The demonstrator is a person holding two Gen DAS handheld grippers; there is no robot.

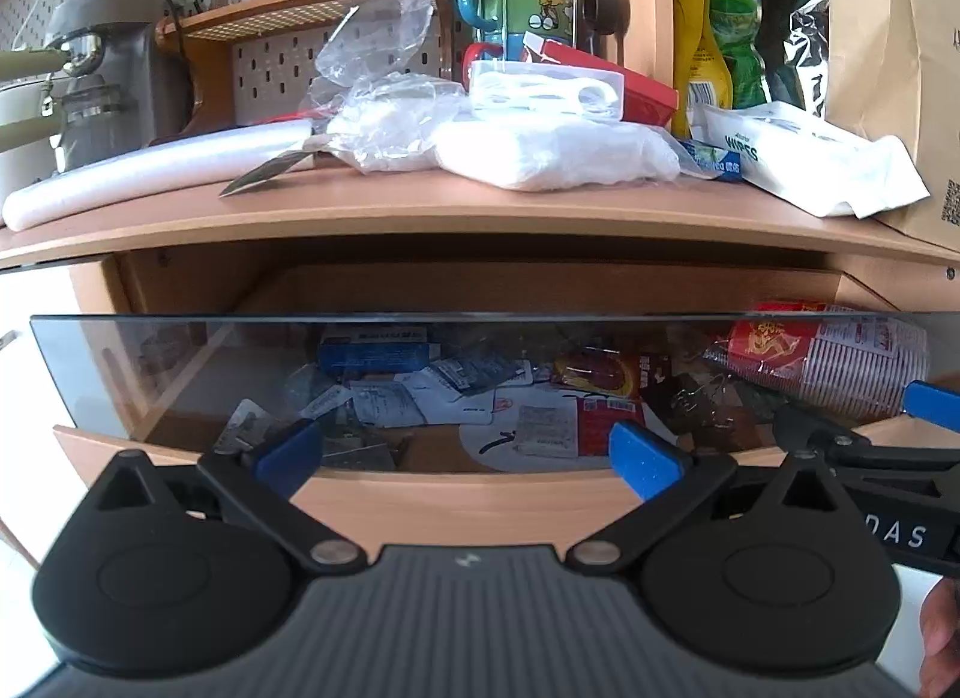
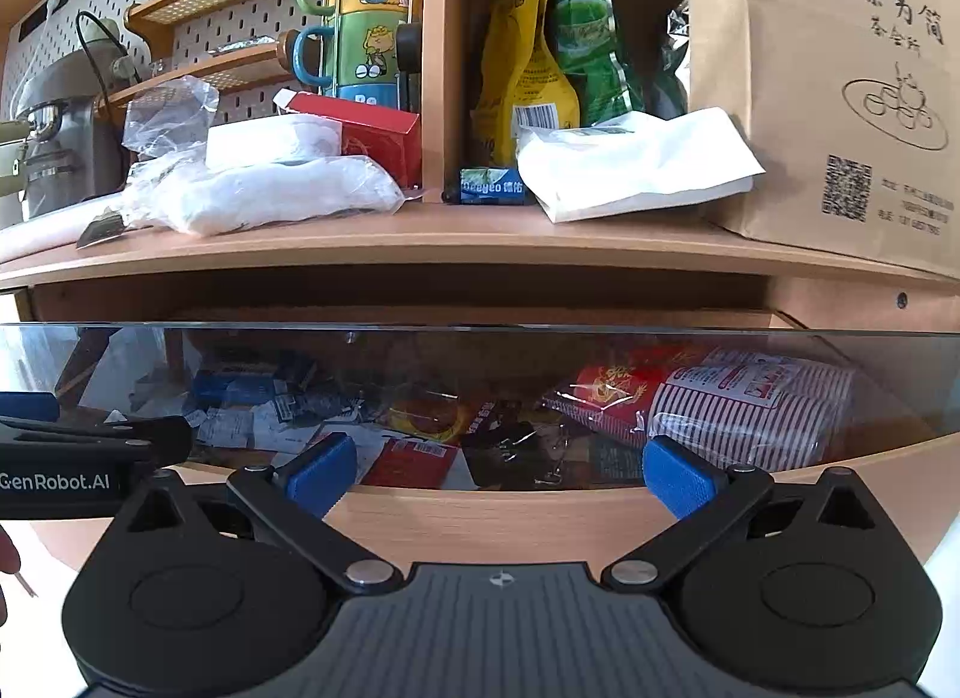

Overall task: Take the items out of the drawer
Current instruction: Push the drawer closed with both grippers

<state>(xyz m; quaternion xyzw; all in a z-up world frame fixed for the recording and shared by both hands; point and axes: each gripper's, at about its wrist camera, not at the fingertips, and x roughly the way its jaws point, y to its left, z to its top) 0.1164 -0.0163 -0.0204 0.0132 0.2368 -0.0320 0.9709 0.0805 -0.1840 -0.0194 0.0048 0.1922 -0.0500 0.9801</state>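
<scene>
Two grippers, jaws wide — cluttered open drawer (image 1: 456, 497) below wooden shelf (image 1: 420, 212)

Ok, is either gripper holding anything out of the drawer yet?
No. The left gripper and right gripper are both open and empty, in front of the drawer, outside its glass front.

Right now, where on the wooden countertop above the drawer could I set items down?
Only the bare front strip of the light wooden countertop, ahead of the white plastic-wrapped bundle and white wipes pack. Behind them it is crowded. Right end: brown paper bag.
</scene>
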